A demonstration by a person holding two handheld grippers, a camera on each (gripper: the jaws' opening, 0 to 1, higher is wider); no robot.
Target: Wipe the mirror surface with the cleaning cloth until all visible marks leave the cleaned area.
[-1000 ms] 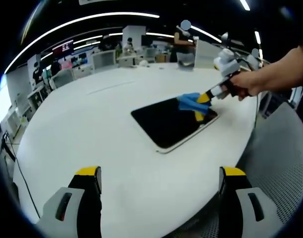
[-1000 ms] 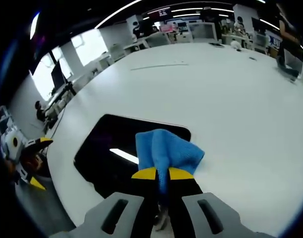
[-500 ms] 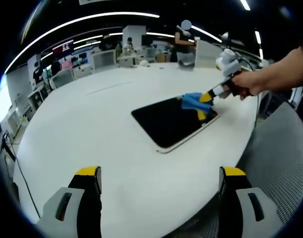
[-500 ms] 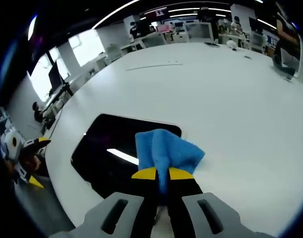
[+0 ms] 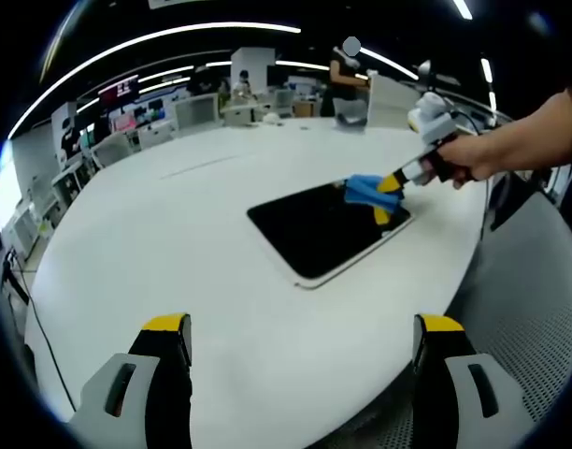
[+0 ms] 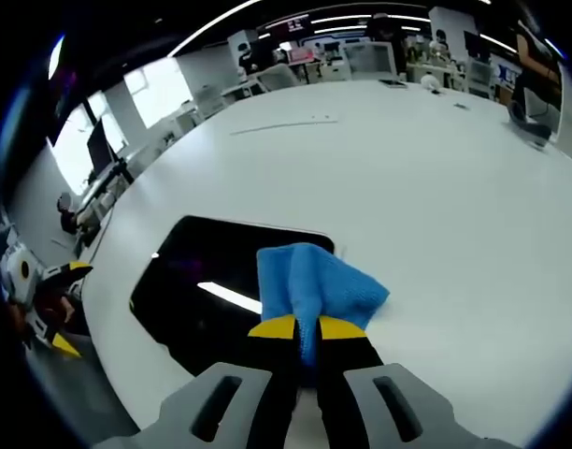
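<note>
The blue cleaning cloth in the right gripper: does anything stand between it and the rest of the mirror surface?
Nothing visible does. The right gripper holds the blue cleaning cloth at one edge of the mirror, whose dark surface lies bare on the white table. The left gripper is open, apart from the mirror.

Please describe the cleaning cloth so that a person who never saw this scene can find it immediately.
On the big white table lies a dark rectangular mirror with a pale edge. At its far corner, the right gripper pinches a bunched cloth. It is the only bright blue thing on the table.
</note>
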